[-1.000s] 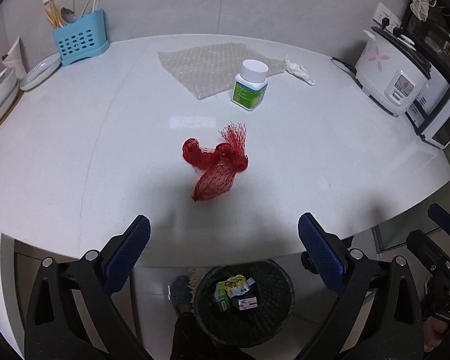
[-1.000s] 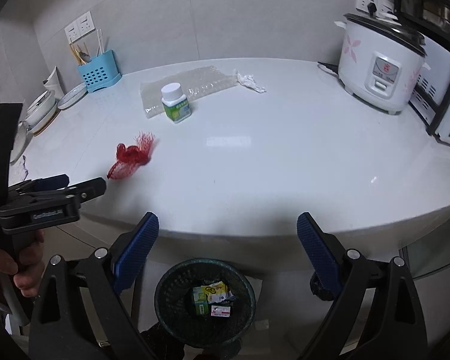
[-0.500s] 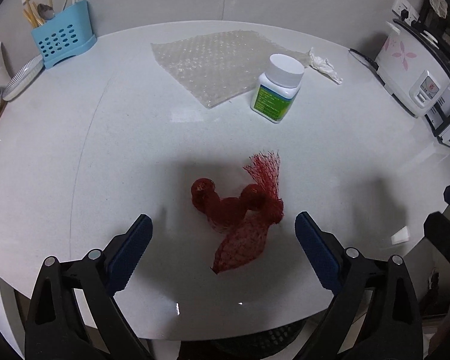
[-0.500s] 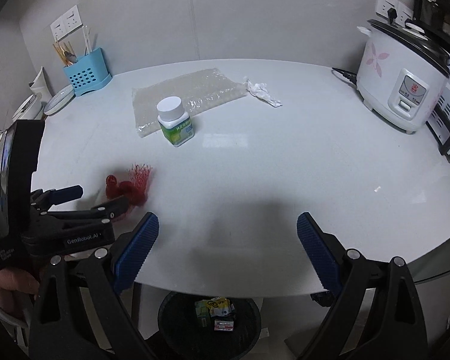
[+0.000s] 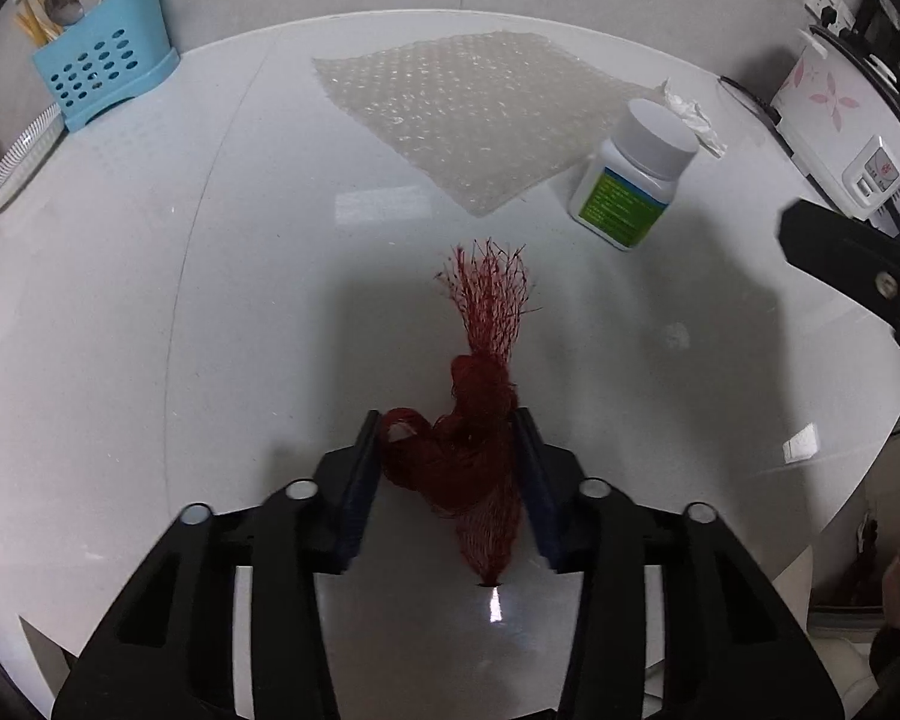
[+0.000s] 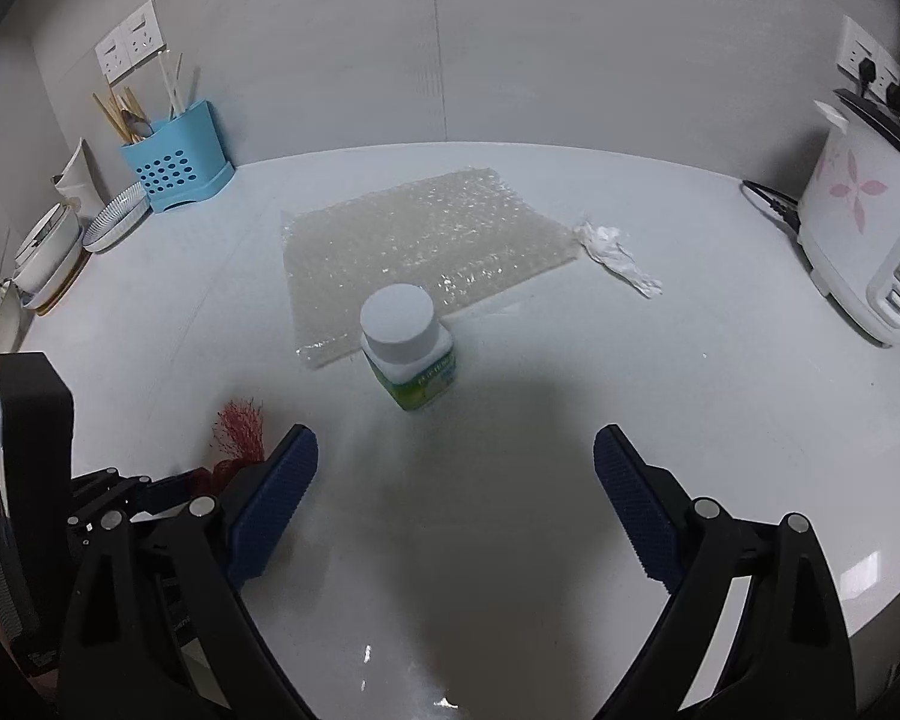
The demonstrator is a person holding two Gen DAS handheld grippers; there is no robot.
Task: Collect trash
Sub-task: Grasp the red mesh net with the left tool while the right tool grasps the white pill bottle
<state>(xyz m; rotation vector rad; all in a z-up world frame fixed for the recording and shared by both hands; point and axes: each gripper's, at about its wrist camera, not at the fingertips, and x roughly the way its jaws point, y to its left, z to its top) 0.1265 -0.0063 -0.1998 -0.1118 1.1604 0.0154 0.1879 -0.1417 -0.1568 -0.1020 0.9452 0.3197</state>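
A crumpled red mesh net (image 5: 468, 456) lies on the white counter (image 5: 150, 330), its frayed end pointing away from me. My left gripper (image 5: 447, 420) is down over it, jaws closing, with both blue pads touching the bunched net. In the right wrist view the net (image 6: 240, 426) shows at the lower left beside the left gripper's black frame. My right gripper (image 6: 455, 450) hangs open above the counter, nothing between its fingers. Just ahead of it stands a white-capped bottle (image 6: 408, 348) with a green label.
A bubble wrap sheet (image 6: 414, 240) lies behind the bottle, with a crumpled tissue (image 6: 615, 255) at its right corner. A rice cooker (image 6: 858, 252) stands at the right. A blue utensil holder (image 6: 177, 162) and stacked dishes (image 6: 114, 225) sit at the back left.
My left gripper came forward and down over the red net and its jaws closed in on it. The right gripper moved forward over the counter towards the bottle; the bin left view.
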